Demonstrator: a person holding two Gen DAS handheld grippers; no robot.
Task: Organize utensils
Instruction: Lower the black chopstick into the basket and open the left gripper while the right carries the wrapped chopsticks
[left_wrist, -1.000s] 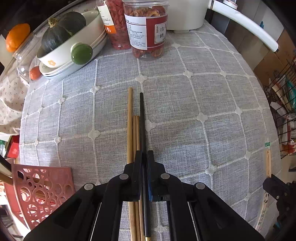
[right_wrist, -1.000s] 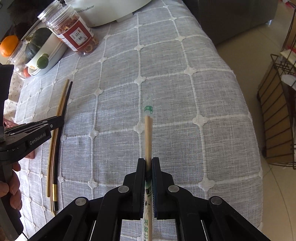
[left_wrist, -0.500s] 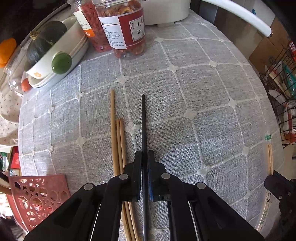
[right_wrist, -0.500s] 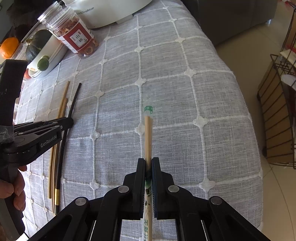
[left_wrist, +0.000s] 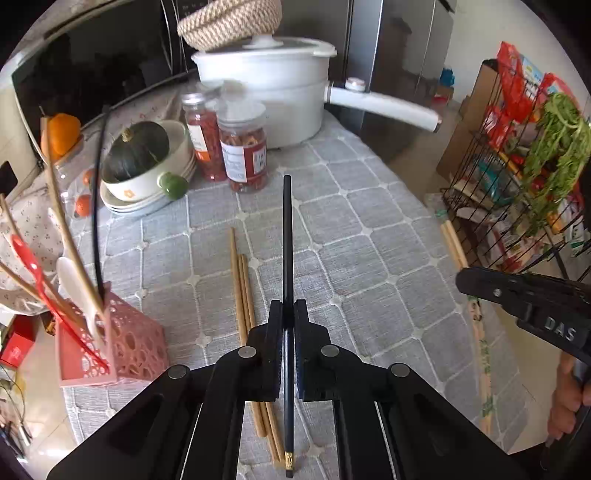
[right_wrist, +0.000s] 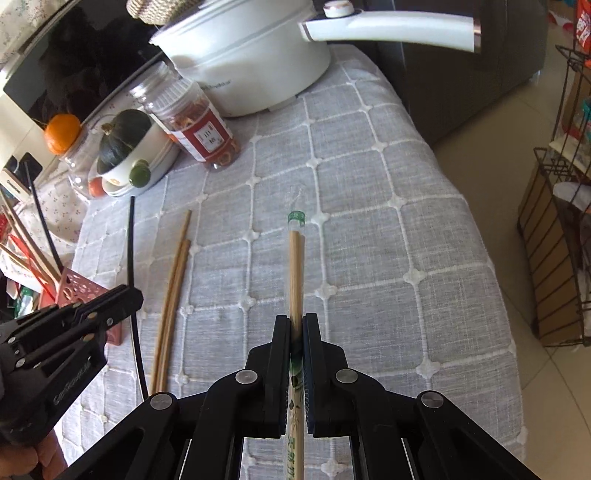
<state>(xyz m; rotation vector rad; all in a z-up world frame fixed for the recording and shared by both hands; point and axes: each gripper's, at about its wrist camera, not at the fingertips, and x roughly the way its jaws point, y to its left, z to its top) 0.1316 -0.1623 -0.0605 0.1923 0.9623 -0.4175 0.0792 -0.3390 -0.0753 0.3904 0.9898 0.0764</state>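
Note:
My left gripper (left_wrist: 288, 310) is shut on a black chopstick (left_wrist: 287, 236) and holds it lifted above the grey tablecloth, pointing forward. Three wooden chopsticks (left_wrist: 242, 295) lie on the cloth just left of it; they also show in the right wrist view (right_wrist: 173, 291). My right gripper (right_wrist: 295, 325) is shut on wrapped wooden chopsticks (right_wrist: 294, 266) in a clear sleeve with green print, above the cloth's right side. A pink perforated utensil holder (left_wrist: 110, 339) stands at the table's left edge, with a red spoon, a white spoon and chopsticks in it.
At the back stand a white pot (left_wrist: 266, 88) with a long handle, two jars (left_wrist: 243, 151), and stacked bowls with a dark squash (left_wrist: 140, 151). A wire rack (left_wrist: 517, 177) with goods stands on the floor to the right.
My left gripper has lifted the black chopstick off the cloth and tilted up, so the pot and holder came into view. My right gripper has also risen with the wrapped chopsticks.

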